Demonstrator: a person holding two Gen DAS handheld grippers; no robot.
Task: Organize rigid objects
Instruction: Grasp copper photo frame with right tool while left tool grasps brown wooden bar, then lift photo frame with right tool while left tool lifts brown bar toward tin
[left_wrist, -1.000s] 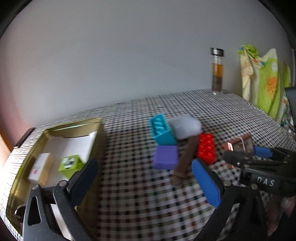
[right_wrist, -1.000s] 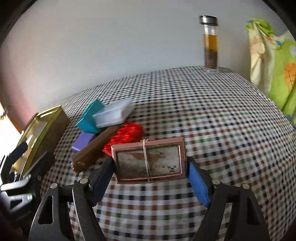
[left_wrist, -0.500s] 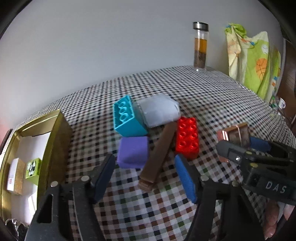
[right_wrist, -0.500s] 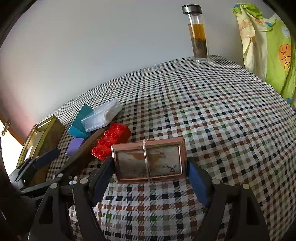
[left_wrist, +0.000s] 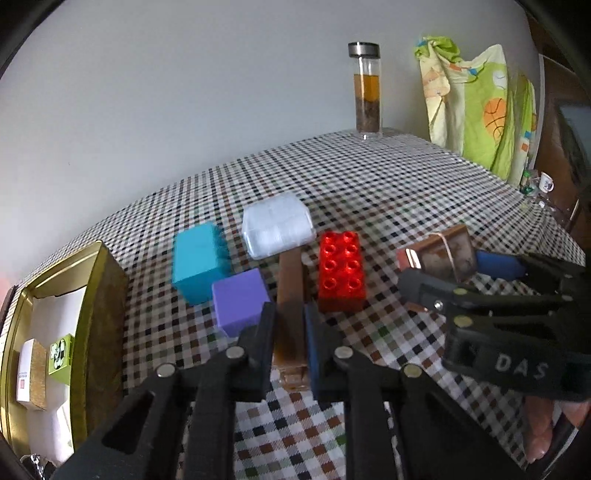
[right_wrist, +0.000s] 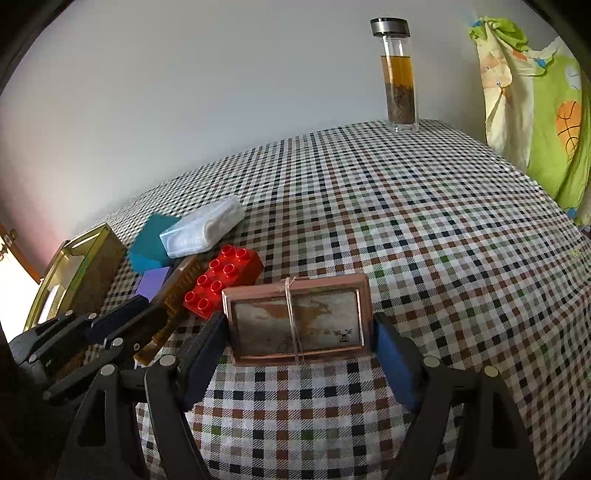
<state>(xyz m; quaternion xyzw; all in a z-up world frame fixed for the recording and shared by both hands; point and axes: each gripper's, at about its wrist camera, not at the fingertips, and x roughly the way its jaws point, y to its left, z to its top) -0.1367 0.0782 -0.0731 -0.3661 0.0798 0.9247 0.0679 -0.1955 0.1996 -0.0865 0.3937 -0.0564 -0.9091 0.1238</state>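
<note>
- Brown bar (left_wrist: 290, 295), long and narrow, sits pinched at its near end between the pads of the left gripper (left_wrist: 289, 334); its far end runs under the white packet (left_wrist: 277, 230).
- Purple cube (left_wrist: 242, 304) lies just outside the left jaw, red brick (left_wrist: 341, 271) just outside the right jaw, teal block (left_wrist: 199, 264) beyond the cube.
- Copper-framed tin (right_wrist: 297, 319), tied with string, is clamped across its width by the widely spread right gripper (right_wrist: 297, 339).
- Checked tablecloth (right_wrist: 424, 236) beyond the tin is bare up to the glass bottle (right_wrist: 399, 77) at the far edge.
- Only the left wrist view looks into the gold tray (left_wrist: 98, 306), left of the jaws, holding a green box (left_wrist: 61, 353) and a white box (left_wrist: 29, 373).
</note>
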